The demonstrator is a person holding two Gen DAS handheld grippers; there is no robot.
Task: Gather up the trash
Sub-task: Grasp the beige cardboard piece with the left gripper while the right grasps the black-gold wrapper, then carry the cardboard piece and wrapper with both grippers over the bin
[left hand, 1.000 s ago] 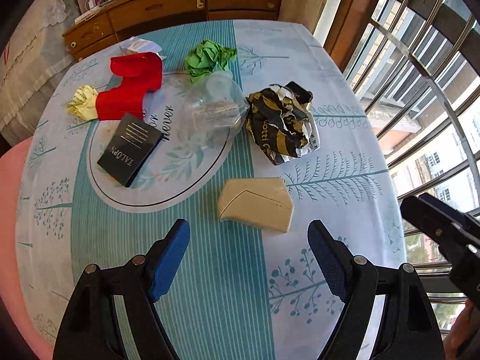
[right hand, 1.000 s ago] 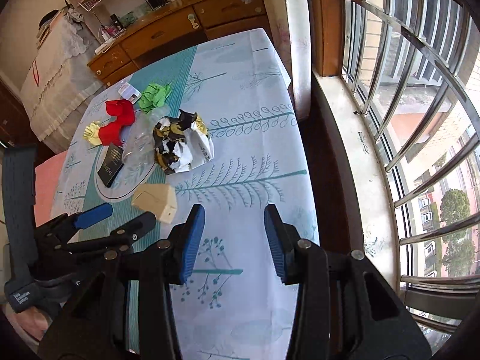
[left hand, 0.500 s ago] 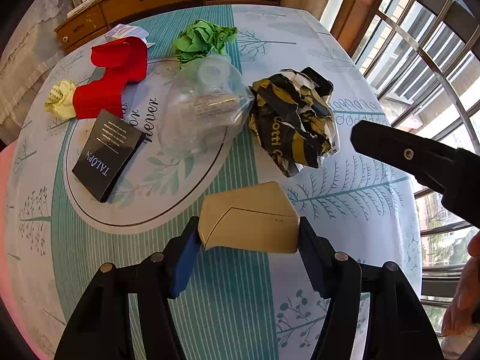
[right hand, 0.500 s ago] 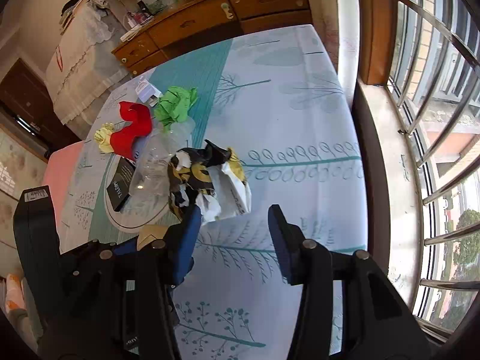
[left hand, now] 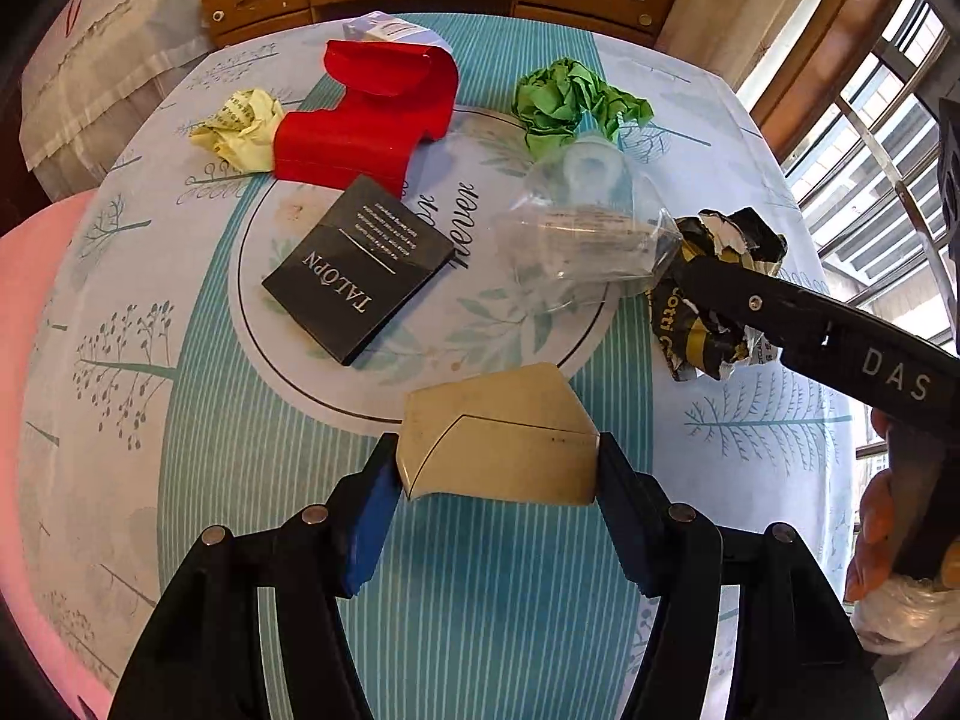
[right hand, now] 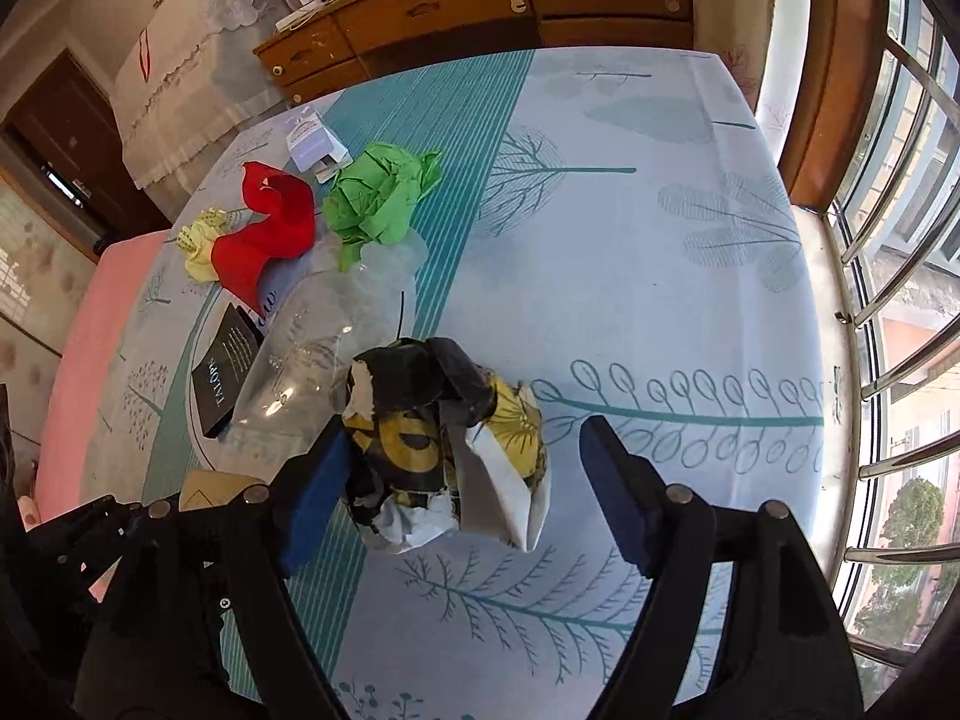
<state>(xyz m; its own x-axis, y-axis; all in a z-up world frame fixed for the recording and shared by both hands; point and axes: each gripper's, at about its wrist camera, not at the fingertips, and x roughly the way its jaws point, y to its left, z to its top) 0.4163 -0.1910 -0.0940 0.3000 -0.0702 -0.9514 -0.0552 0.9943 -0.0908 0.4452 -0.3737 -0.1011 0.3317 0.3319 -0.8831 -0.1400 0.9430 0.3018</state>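
— Left gripper [left hand: 498, 474]? Steeply tilted down, jaws clamped on the beige box [left hand: 498, 444] near the table's [left hand: 750, 120] front edge.
— Right gripper [right hand: 456, 480]? Angled down, jaws just opened wide, straddling the crumpled black-and-gold wrapper [right hand: 444, 450]; left pad touching, right pad apart.
— Writing? "TALOPN" on the black packet [left hand: 360, 267]; "DAS" on the right gripper's finger.
— Around? Clear plastic bag [left hand: 582, 234] against the wrapper; green paper [left hand: 570, 99], red piece [left hand: 366, 117], yellow wad [left hand: 240, 129] toward the far edge.
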